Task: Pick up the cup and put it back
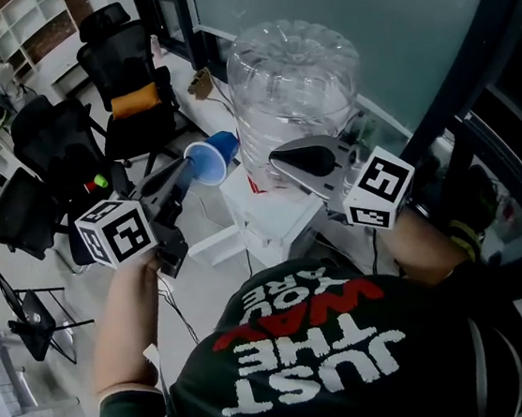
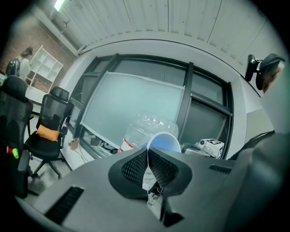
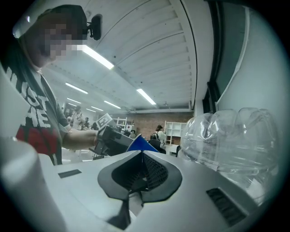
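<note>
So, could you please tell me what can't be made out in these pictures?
- Cup: lower wall hidden behind the left gripper in its own view; only a blue tip shows in the right gripper view.
- Water bottle base: partly covered by the right gripper in the head view.
- Where the cup belongs: cannot be told from any view.

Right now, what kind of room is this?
Most likely an office: black swivel chairs stand on the floor, white shelves line the far wall, and a big clear water bottle sits upside down on a white dispenser.
</note>
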A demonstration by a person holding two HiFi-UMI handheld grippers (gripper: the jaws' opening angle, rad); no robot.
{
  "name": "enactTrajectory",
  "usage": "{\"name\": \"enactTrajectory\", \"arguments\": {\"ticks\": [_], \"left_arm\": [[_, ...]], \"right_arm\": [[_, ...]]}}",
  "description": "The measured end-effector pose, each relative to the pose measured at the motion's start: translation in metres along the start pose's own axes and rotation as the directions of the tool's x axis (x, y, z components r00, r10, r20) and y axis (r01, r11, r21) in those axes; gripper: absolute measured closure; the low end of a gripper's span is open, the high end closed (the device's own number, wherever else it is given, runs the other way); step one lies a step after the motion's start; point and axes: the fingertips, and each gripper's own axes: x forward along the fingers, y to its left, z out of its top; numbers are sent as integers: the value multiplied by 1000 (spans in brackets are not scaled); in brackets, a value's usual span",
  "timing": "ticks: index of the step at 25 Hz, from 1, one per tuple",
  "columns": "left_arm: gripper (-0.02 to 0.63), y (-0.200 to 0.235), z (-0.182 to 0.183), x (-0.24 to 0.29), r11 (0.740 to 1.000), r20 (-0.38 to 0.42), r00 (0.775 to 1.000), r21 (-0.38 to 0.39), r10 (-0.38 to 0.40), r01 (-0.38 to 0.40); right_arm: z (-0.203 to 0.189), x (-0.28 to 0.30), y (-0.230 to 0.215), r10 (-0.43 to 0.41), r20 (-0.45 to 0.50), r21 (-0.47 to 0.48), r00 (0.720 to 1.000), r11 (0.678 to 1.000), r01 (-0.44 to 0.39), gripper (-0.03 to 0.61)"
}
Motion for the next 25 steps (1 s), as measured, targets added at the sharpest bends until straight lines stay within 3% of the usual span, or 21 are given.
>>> {"name": "enactTrajectory", "arguments": {"ticks": [7,12,20,25], "left_arm": [[598,30,-41,-31,992,7,997,-98,76,-75],[597,56,-81,-65,970,1,985,-179,171,-168],[598,110,-169,-112,900,-64,958,-331,279,-284],[597,151,-261,-137,830,-159,936,-432,315,-352]], "right_arm": [[-13,26,28,85,-28,14,996,996,-85,545],[-30,53,58,187,-65,28,980,982,-186,545],[-74,107,106,333,-127,74,934,943,-325,545],[-133,152,153,431,-160,144,888,900,-411,545]]}}
